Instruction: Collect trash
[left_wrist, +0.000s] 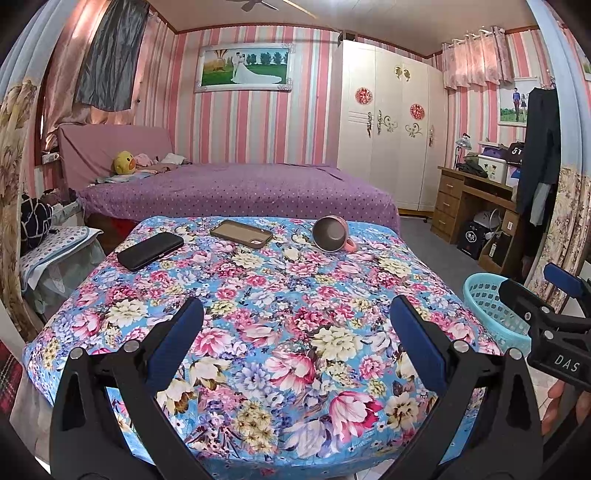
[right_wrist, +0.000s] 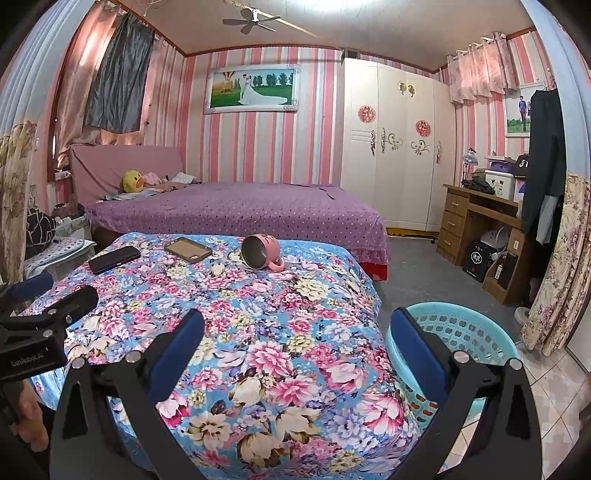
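Floral cloth cover (left_wrist: 280, 332) matt; perforated plastic basket (right_wrist: 476, 332); mug (left_wrist: 330, 233) glossy pink, metal-looking inside.

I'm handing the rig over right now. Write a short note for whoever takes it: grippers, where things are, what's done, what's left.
Left gripper: open, empty, over the near part of the floral table.
Right gripper: open, empty, over the table's right edge, next to the basket.
Basket: teal, on the floor at the table's right; what shows of its inside looks empty.
On the table's far side: black phone, brown-cased phone, pink mug lying on its side.
Done: cannot tell from the views.
Left: no obvious trash in view; check the table and the floor before grasping.
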